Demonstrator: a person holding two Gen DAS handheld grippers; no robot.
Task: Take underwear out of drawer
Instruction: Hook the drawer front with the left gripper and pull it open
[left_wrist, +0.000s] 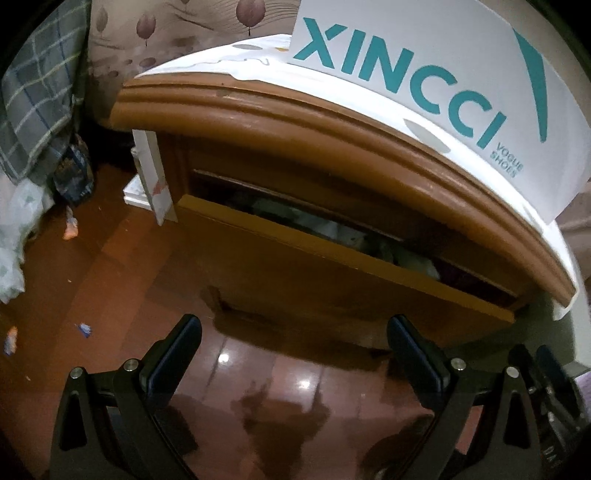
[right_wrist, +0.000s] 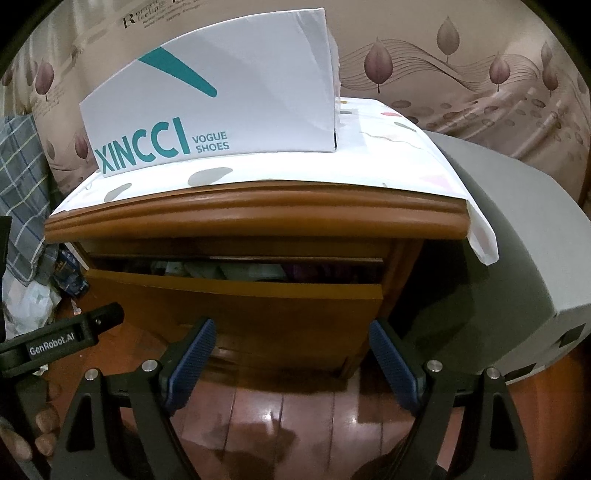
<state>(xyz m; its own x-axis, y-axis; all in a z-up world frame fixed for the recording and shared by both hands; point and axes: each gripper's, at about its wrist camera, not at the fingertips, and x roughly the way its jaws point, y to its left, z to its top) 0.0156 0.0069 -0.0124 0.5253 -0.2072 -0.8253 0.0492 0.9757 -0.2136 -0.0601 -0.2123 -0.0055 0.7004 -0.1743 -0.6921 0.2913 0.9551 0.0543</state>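
Left tongs (left_wrist: 293, 332) open and empty, right tongs (right_wrist: 291, 338) open and empty, drawer (right_wrist: 236, 295) ajar just ahead of both, underwear (right_wrist: 229, 271) bunched inside, shoebox (right_wrist: 221, 107) above on nightstand (right_wrist: 255, 218).

Both cameras sit low above the floor (left_wrist: 110, 266), looking forward and slightly up at the nightstand (right_wrist: 255, 216). The left wrist view faces it obliquely from the left, close in. The right wrist view faces it nearly square-on. Both share the drawer (right_wrist: 236, 299), shoebox (left_wrist: 436, 88) and wall.
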